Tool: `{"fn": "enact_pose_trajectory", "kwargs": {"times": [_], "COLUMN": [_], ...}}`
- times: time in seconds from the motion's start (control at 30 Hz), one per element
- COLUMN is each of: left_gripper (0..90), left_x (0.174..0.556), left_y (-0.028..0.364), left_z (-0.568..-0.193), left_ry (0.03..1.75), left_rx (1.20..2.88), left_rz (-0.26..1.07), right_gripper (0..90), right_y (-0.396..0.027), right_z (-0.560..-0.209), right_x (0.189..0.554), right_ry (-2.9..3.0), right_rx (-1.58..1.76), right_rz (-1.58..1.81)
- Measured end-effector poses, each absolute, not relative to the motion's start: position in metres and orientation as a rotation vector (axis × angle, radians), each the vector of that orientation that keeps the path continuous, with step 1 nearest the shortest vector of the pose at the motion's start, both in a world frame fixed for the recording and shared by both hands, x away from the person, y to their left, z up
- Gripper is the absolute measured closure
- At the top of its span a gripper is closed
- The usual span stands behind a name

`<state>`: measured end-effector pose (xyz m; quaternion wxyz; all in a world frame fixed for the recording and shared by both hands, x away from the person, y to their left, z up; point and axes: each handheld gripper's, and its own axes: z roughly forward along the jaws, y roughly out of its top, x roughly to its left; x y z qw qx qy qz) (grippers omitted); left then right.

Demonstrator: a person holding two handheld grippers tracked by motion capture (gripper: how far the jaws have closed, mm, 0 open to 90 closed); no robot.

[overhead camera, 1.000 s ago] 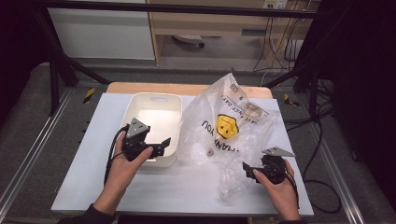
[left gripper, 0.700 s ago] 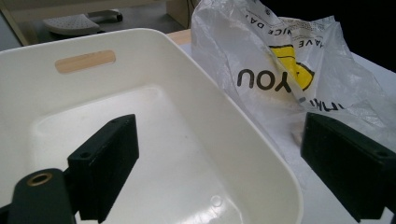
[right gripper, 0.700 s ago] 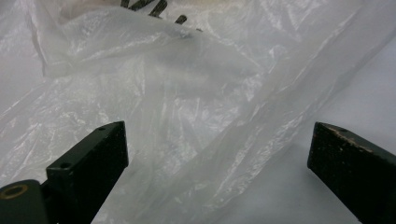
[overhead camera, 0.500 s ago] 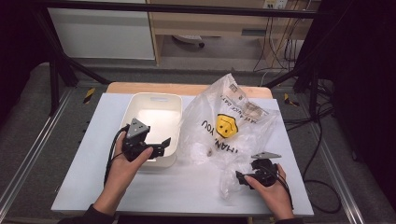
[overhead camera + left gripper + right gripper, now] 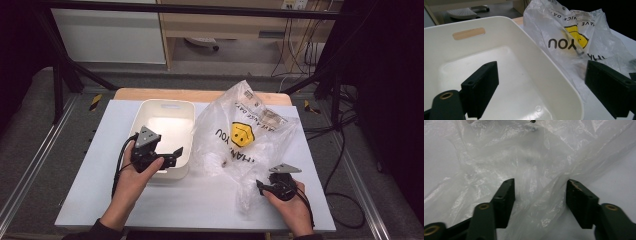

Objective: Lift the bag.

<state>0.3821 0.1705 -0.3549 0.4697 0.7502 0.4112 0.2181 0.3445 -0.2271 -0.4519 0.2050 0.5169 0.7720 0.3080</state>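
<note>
A clear plastic bag (image 5: pixel 245 135) with a yellow smiley and black lettering lies crumpled on the right half of the white table top (image 5: pixel 100 150). A white plastic bin (image 5: pixel 165 125) stands left of it, nothing inside. My left gripper (image 5: pixel 172 155) hovers open at the bin's near right rim; in the left gripper view the bin wall (image 5: pixel 544 65) runs between its jaws, with the bag (image 5: pixel 574 37) beyond. My right gripper (image 5: pixel 260 186) is open at the bag's near corner, and loose bag film (image 5: pixel 539 195) lies between its jaws.
A wooden strip (image 5: pixel 200 95) borders the table's far edge. Cables (image 5: pixel 310 45) hang at the back right. Metal rails (image 5: pixel 30 165) run along both sides of the table. A shelf unit (image 5: pixel 225 25) stands behind.
My right gripper has slid left and slightly nearer, onto the bag's near corner. The left gripper has stayed at the bin's rim.
</note>
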Motion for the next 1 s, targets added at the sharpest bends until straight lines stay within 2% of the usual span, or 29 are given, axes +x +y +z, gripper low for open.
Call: {"fn": "enact_pose_trajectory", "kwargs": {"times": [0.2, 0.33, 1.0], "left_gripper": [12.1, 12.2, 12.5], "left_x": [0.382, 0.382, 0.378], "left_y": [0.169, 0.170, 0.165], "left_z": [-0.355, -0.355, -0.353], "left_ry": [1.004, 1.001, 0.986], "left_rx": [1.842, 1.853, 1.854], "left_rz": [0.535, 0.537, 0.535], "right_gripper": [75.1, 88.6, 90.0], "right_y": [-0.226, -0.228, -0.279], "right_z": [-0.451, -0.450, -0.443], "right_x": [0.345, 0.348, 0.344], "right_ry": [2.188, 2.222, 2.194], "right_rx": [1.387, 1.388, 1.461], "right_rz": [0.888, 0.911, 0.887]}}
